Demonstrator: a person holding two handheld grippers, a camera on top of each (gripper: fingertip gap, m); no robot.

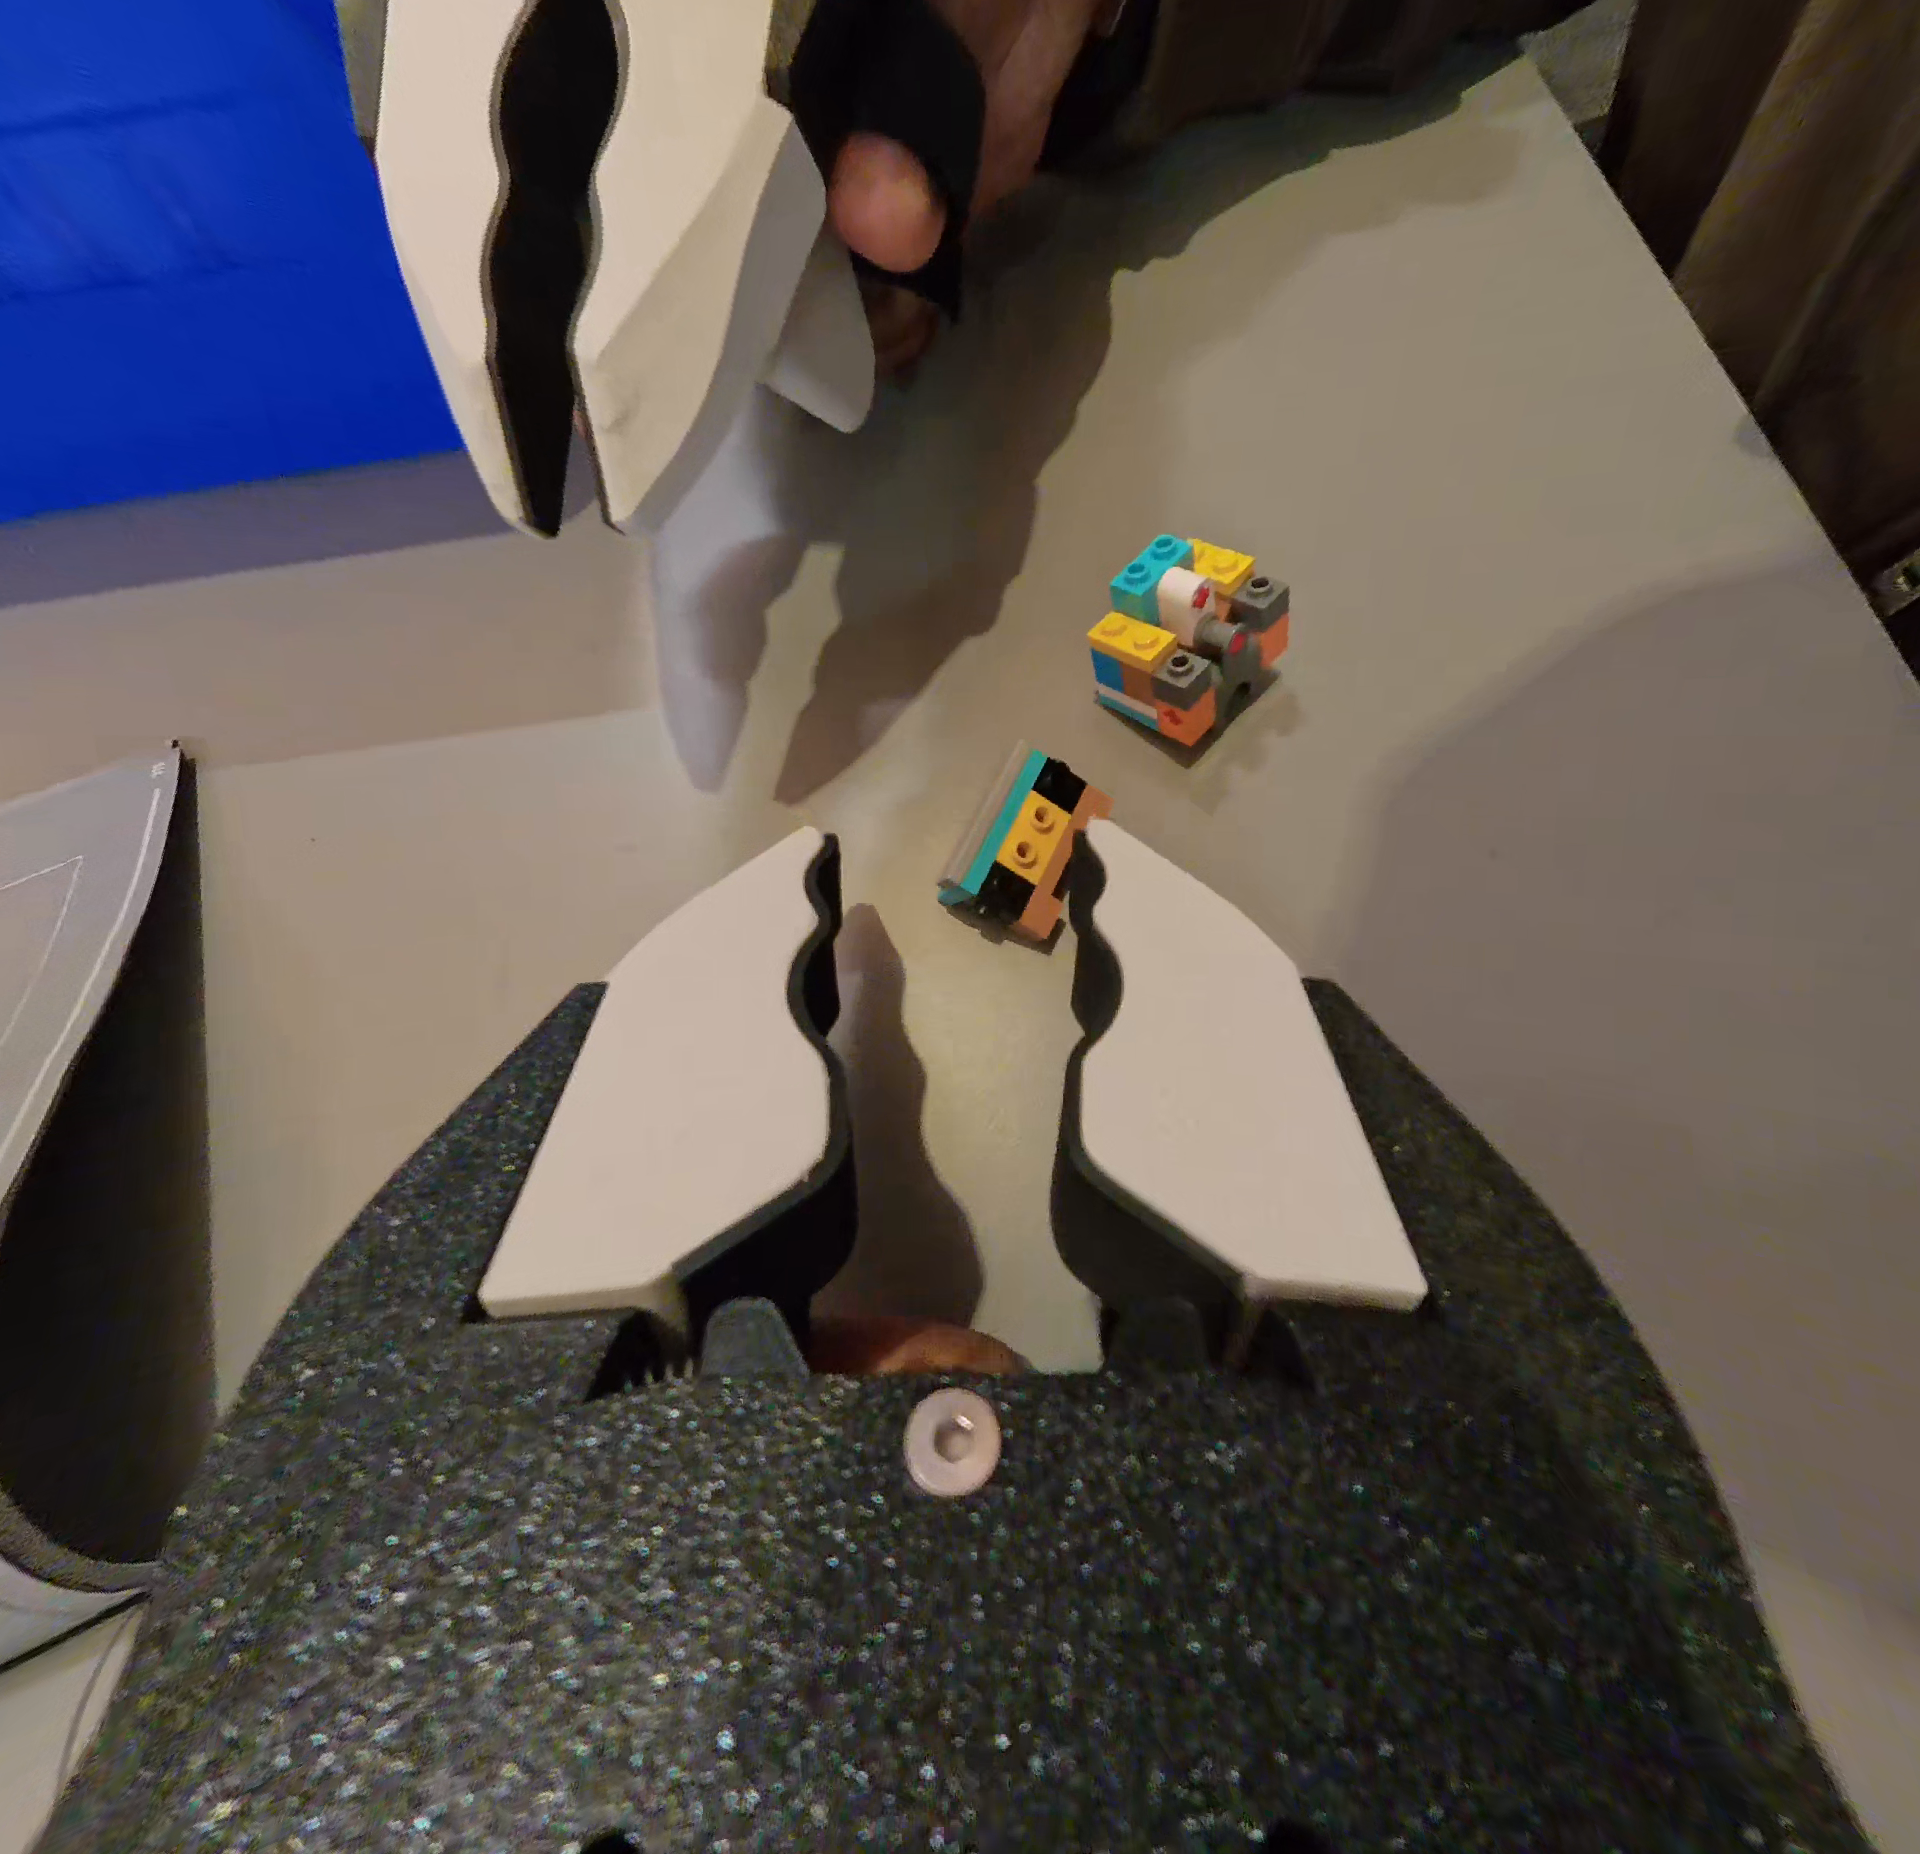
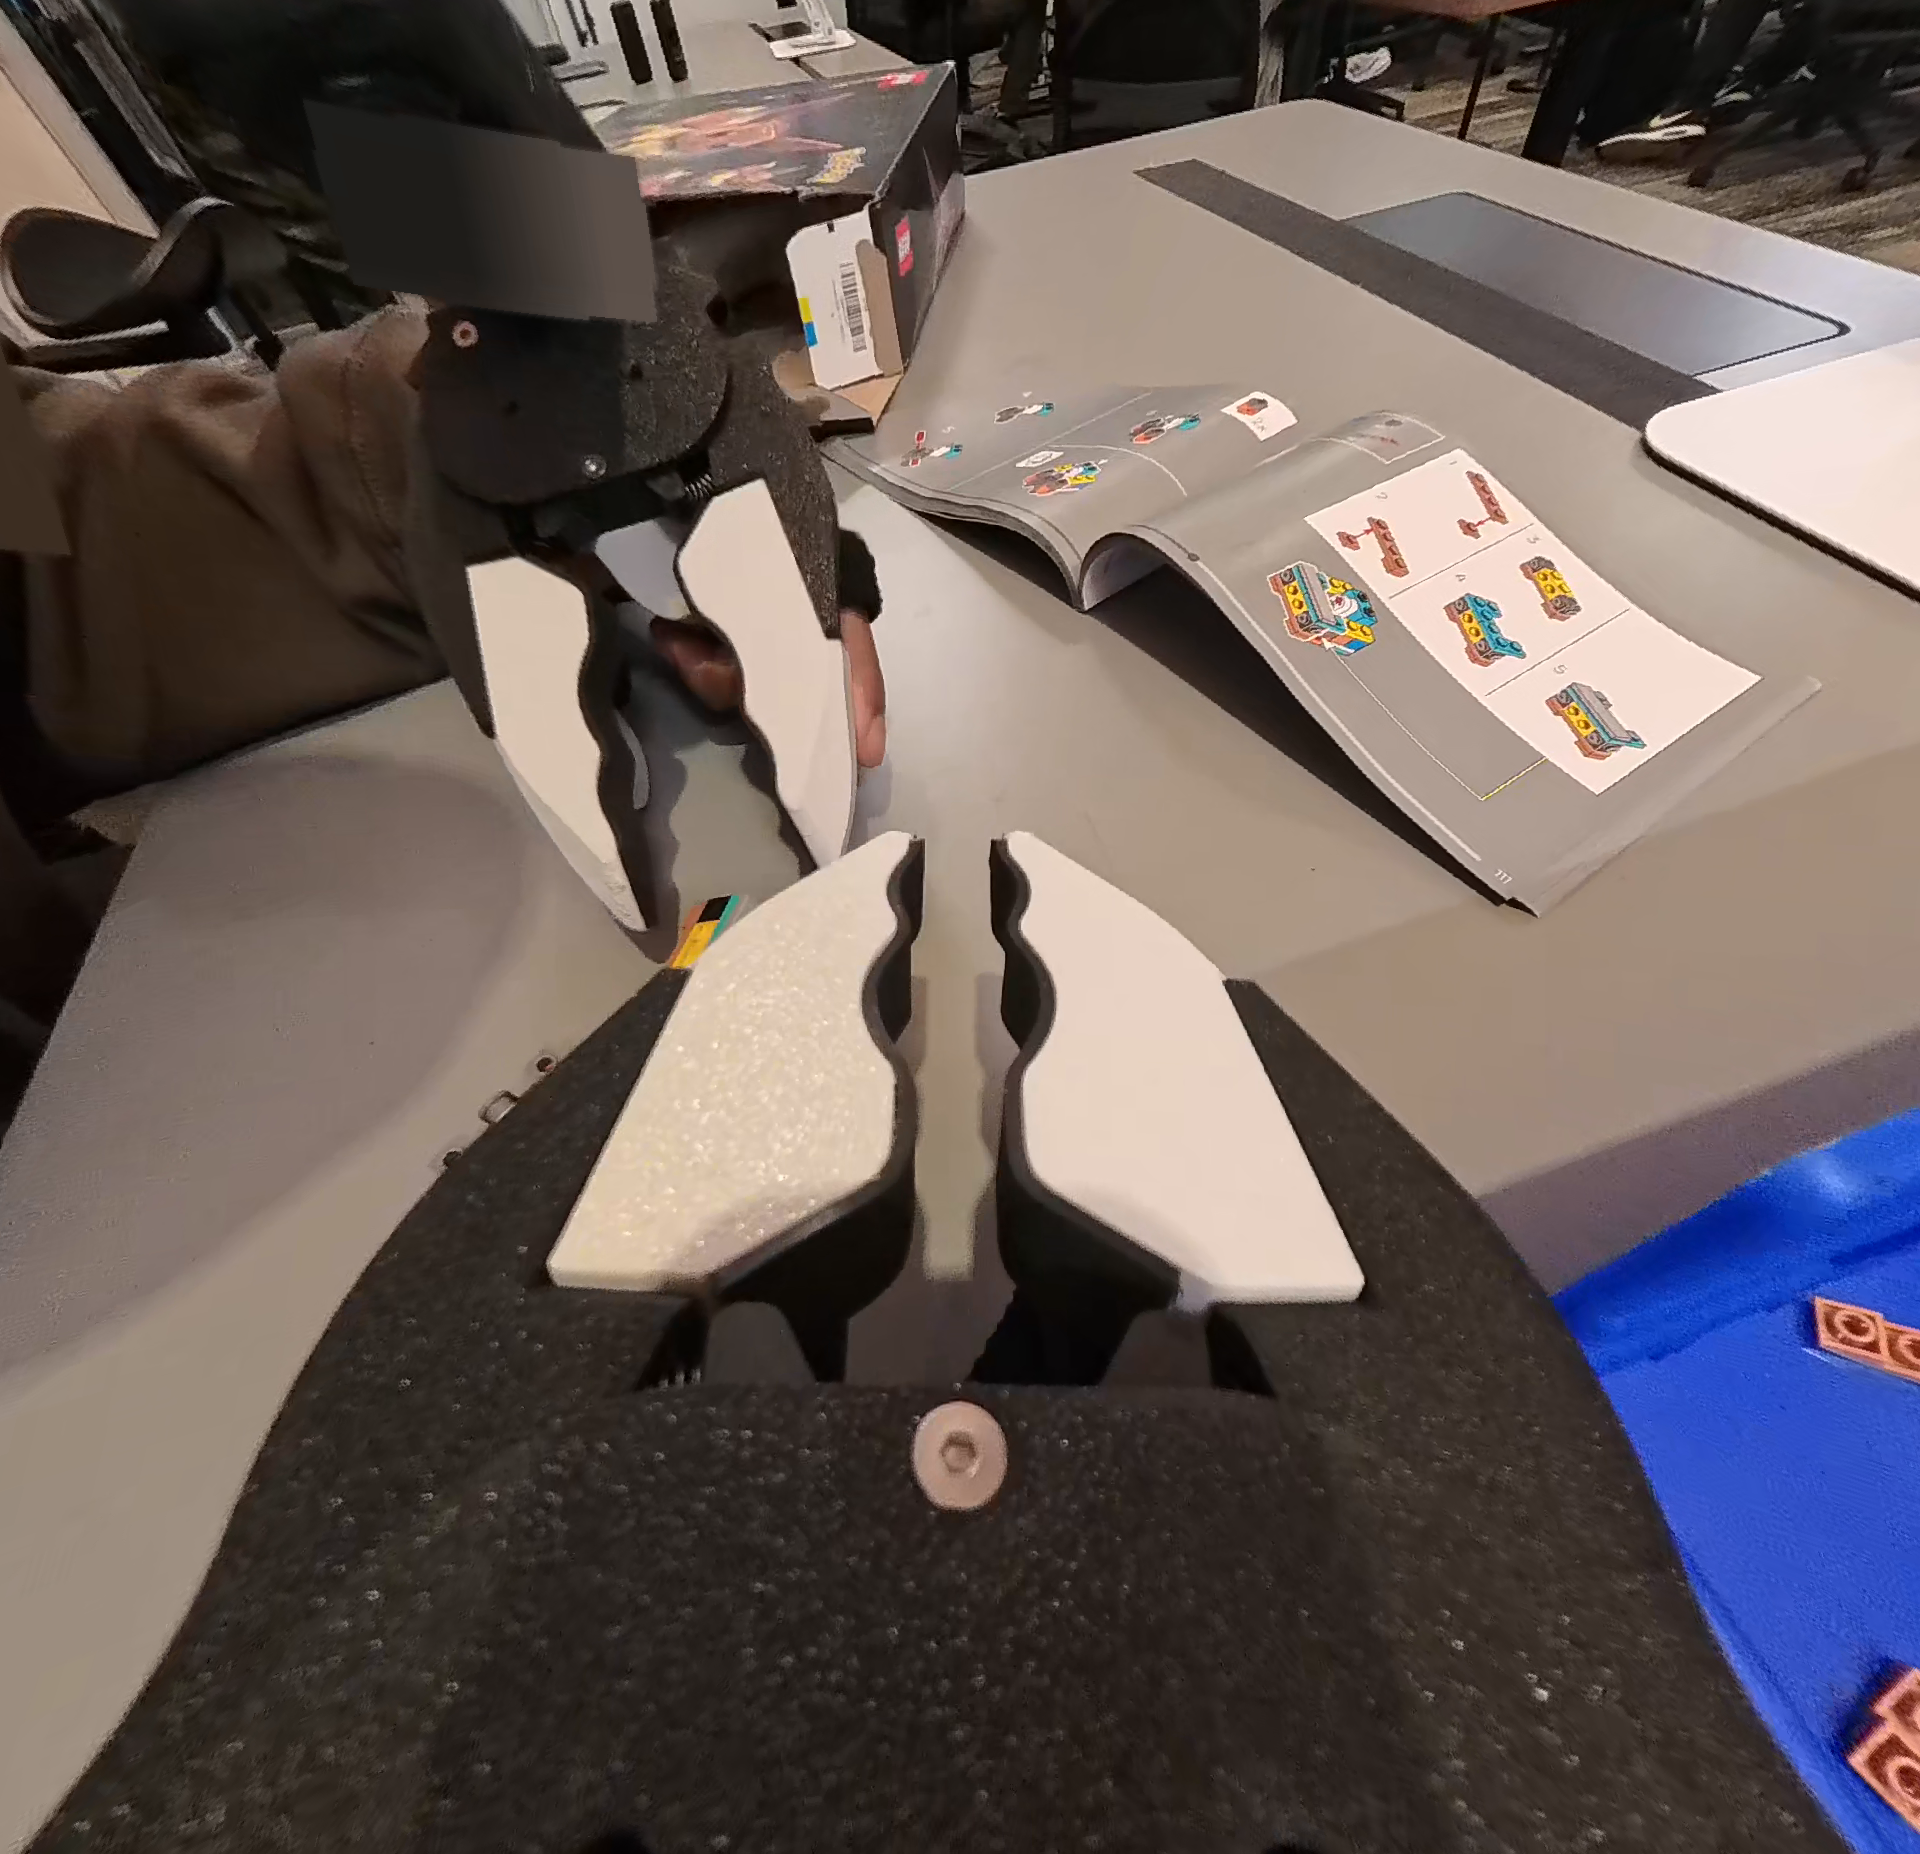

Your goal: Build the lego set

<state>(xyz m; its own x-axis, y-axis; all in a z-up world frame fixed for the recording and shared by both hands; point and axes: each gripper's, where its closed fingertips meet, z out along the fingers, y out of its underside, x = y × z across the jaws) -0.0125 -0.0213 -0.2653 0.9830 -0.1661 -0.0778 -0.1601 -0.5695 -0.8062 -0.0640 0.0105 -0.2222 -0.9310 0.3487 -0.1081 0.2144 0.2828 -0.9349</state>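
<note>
A small brick piece [image 1: 1023, 848] in yellow, black, teal and brown lies on its side on the grey table [image 1: 1455, 454]. My left gripper [image 1: 956, 846] is open and empty just above it, with the right fingertip [image 1: 1117, 874] next to the piece. A larger multicoloured cube-like assembly [image 1: 1190, 641] stands beyond it. My right gripper [image 2: 956, 848] is empty, its jaws apart by a narrow gap; it hangs at the upper left of the left wrist view [image 1: 561, 516]. The right wrist view shows the left gripper [image 2: 732, 885] and a corner of the small piece [image 2: 707, 926].
An open instruction booklet [image 2: 1351, 578] lies on the table, with a set box [image 2: 831, 194] behind it. A blue tray [image 2: 1766, 1441] holds brown bricks [image 2: 1860, 1331]. A white board [image 2: 1818, 454] lies at the far right. A gloved hand [image 1: 894, 204] holds the right gripper.
</note>
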